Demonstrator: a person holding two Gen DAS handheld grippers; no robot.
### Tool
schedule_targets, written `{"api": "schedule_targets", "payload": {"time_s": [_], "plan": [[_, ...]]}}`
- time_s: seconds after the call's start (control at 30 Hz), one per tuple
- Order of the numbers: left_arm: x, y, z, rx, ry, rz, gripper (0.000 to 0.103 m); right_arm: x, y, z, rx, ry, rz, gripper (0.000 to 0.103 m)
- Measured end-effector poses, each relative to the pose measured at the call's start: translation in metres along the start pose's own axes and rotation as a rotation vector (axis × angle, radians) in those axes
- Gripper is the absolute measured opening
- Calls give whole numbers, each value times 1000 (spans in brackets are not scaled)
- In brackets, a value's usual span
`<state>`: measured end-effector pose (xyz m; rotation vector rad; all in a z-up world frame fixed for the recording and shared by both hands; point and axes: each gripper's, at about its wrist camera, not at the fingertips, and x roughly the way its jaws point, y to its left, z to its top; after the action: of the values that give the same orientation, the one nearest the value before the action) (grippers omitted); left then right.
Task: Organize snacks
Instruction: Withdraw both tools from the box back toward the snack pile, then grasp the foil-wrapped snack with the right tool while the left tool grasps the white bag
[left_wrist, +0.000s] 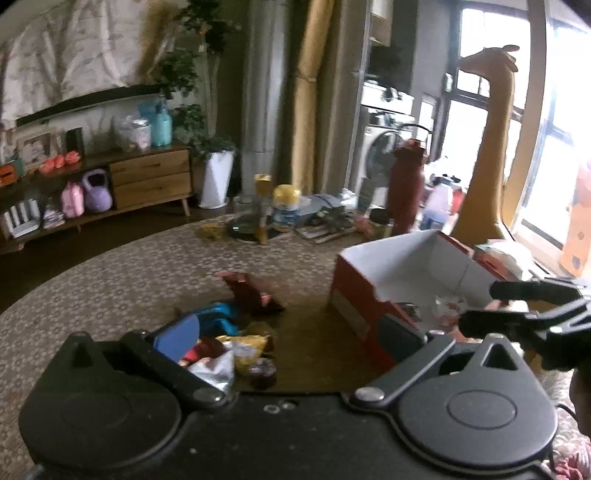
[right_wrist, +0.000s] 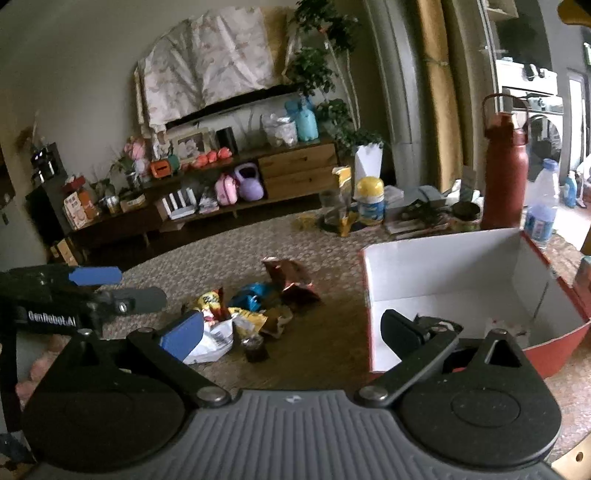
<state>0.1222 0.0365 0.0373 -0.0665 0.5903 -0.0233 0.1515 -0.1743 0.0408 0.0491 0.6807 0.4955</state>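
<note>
Both grippers spread wide, nothing held: left gripper (left_wrist: 291, 332), right gripper (right_wrist: 291, 330). Snack pile (right_wrist: 236, 314) on table (right_wrist: 325, 347), left of red box (right_wrist: 454, 291).

We see a bare strip of table (right_wrist: 325, 354) between the snack pile (right_wrist: 243, 317) and the red box (right_wrist: 461, 291), wide enough to pass through. The box's open top is clear, though its tall white walls block entry from the side. Behind it a red bottle (right_wrist: 504, 166) and a water bottle (right_wrist: 543, 206) crowd the far edge.
</note>
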Motion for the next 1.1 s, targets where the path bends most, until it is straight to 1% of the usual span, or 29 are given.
{"api": "schedule_targets", "payload": {"time_s": [0.1,0.27,0.4,0.53,0.83,0.97,1.1], "plan": [[1,20,-5,-31,-7,28,103,10,11,-4,-22,6,8,103],[8,52,-18,-68,17,74,103,29,19,-10,-19,28,23,103],[15,70,-31,-70,27,114,103,51,21,-15,-7,61,12,103],[25,84,-44,-78,46,124,103,75,24,-22,-18,103,11,103],[51,94,-74,-34,83,142,103,125,33,-36,-57,179,6,103],[65,96,-85,-58,119,121,102,149,36,-41,-63,213,-5,103],[76,93,-91,-43,124,114,100,171,40,-46,-69,252,-12,102]]}}
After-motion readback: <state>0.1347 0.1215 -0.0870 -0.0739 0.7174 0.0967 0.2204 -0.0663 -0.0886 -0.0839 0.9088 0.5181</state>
